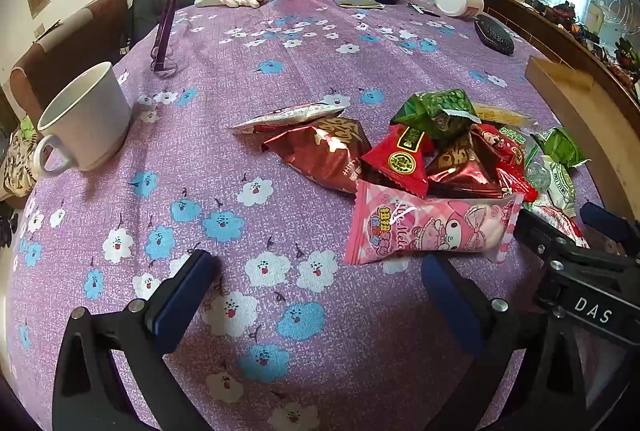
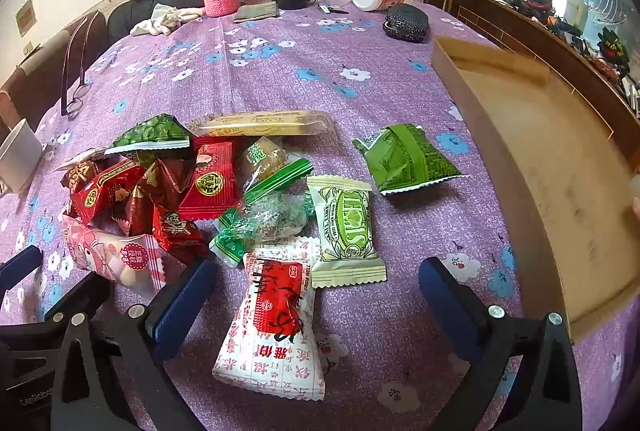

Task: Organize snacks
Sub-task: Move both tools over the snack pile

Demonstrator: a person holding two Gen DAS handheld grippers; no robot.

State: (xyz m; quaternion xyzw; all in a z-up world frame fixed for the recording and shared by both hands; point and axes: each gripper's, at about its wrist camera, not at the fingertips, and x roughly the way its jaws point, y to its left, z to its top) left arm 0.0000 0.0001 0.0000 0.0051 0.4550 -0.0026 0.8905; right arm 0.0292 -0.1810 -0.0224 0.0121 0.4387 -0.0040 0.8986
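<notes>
currently both grippers hover with fingers apart, holding nothing: left gripper near the pink snack packet, right gripper over the white-red packet; cardboard tray at 3 o'clock.

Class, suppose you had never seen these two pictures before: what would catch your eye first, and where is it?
A bright heap of snack packets lies mid-table on the purple flowered cloth, with a pink cartoon packet at its near edge. A cardboard tray waits at the table's right side. Both open claws, left and right, hover in front.
</notes>
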